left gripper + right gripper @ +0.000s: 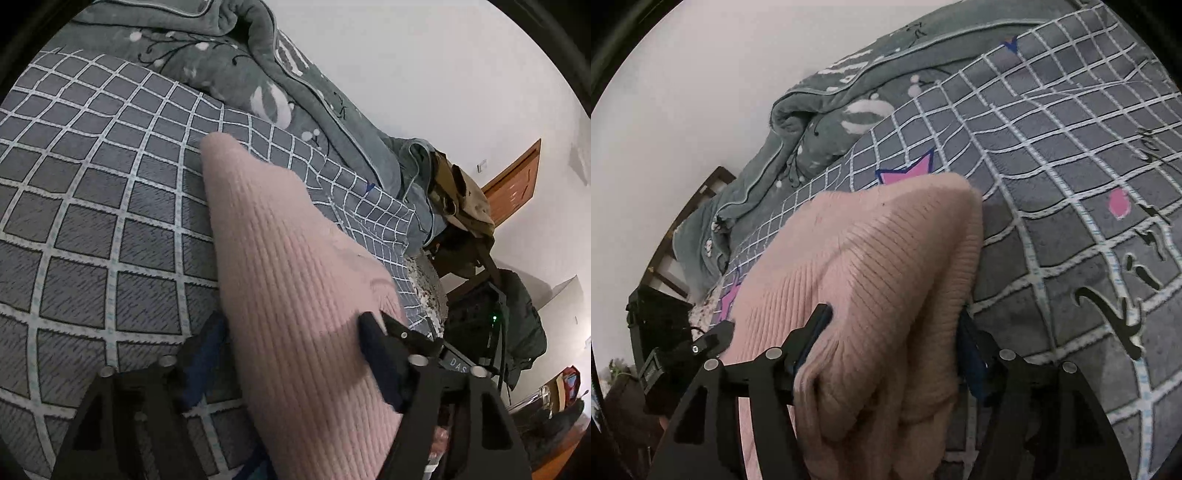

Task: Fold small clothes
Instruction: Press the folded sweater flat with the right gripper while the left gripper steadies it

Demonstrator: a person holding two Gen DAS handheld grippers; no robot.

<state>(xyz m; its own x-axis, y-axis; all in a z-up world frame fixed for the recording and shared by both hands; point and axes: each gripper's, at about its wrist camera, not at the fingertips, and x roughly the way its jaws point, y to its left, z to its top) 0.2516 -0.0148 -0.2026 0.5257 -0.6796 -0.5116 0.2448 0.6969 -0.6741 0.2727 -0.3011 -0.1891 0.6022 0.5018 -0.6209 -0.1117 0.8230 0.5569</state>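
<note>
A pink ribbed knit garment (pixel 291 266) lies on a grey bed cover with a white grid (pixel 92 206). My left gripper (pixel 295 332) stands wide open with the garment's edge lying between its two fingers; the right finger (pixel 373 343) rests on the fabric. In the right wrist view the same pink garment (pixel 886 258) is bunched in thick folds between the fingers of my right gripper (pixel 894 325), which straddles the folds with jaws wide apart. The other gripper (pixel 713 339) shows at the left of that view.
A rumpled grey-green quilt (pixel 236 55) lies along the far side of the bed by the white wall. A chair piled with clothes (pixel 465 199) and a brown door (pixel 517 177) stand past the bed's end. Dark equipment (pixel 653 314) sits beside the bed.
</note>
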